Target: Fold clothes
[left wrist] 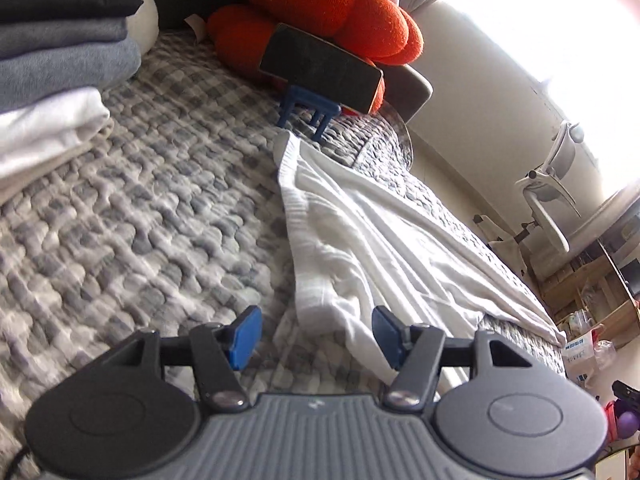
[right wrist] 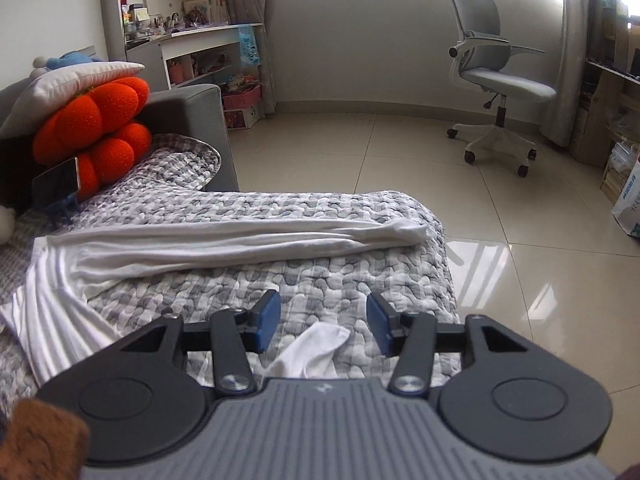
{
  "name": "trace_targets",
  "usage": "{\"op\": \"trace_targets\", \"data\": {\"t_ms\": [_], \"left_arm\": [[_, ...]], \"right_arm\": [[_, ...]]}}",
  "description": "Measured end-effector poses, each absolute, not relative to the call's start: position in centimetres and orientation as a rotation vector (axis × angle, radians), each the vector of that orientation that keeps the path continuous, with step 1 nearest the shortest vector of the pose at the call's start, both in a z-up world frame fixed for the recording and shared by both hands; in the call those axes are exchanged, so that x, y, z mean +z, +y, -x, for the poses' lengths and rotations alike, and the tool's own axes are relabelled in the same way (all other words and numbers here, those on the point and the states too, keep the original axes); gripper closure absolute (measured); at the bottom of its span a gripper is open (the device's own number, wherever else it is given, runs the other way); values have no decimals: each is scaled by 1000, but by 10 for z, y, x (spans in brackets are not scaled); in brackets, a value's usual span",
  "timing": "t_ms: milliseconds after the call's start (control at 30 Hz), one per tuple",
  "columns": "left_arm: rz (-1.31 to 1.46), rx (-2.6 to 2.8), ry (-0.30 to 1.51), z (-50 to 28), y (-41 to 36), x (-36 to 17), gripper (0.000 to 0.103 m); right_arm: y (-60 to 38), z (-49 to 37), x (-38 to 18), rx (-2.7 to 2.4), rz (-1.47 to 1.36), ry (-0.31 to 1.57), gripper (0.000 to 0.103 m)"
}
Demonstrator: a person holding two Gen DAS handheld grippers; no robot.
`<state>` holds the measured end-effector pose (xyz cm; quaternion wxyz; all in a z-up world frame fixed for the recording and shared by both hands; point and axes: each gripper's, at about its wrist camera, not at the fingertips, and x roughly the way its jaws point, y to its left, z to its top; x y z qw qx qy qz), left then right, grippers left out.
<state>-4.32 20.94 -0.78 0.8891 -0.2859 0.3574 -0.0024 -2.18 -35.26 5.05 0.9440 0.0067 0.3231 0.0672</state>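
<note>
White cotton trousers (right wrist: 224, 240) lie half folded ahead of both released grippers, left gripper (left wrist: 316, 336) and right gripper (right wrist: 320, 322), beside folded pile (left wrist: 48, 80); further folds remain, I judge.

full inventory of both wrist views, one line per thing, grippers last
white garment: 1, white, laid long across the bed, its end reaching the bed's edge
quilt: 1, grey and white check, covering the bed
folded clothes: 1 stack, dark, grey-blue and white, left edge of the left wrist view
plush cushion: 1, orange, at the head of the bed
phone: 1, dark, propped on a blue stand before the cushion
office chair: 1, grey, on the tiled floor by the window
shelves: 1 unit, white, cluttered, against the far wall
left gripper: 1, blue fingers apart, nothing between them
right gripper: 1, blue fingers apart, over a white cloth corner
</note>
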Motion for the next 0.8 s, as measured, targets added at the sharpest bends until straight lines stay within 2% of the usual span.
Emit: {"op": "trace_targets", "data": {"t_ms": [133,300,367,433,467,500,667,800], "left_arm": [[588,-32,715,38,197,-10,39],[600,-25,720,27,185,-19,42],[611,-7,722,27,184,-22,51],[626,12,721,27,186,-25,83],[639,16,720,27,189,-26,84],[653,20,720,28,191,-27,92],[656,77,689,32,203,-19,95],[645,121,628,42,221,-2,96]], "right_arm": [[-362,76,66,144,2,634,50],[-372,122,72,130,49,649,43],[-370,127,61,143,60,669,43],[-365,126,43,160,59,691,43],[-359,124,32,173,67,699,43],[-353,122,20,187,75,707,43],[-322,96,-31,223,170,721,43],[-315,74,-45,242,193,685,43]]}}
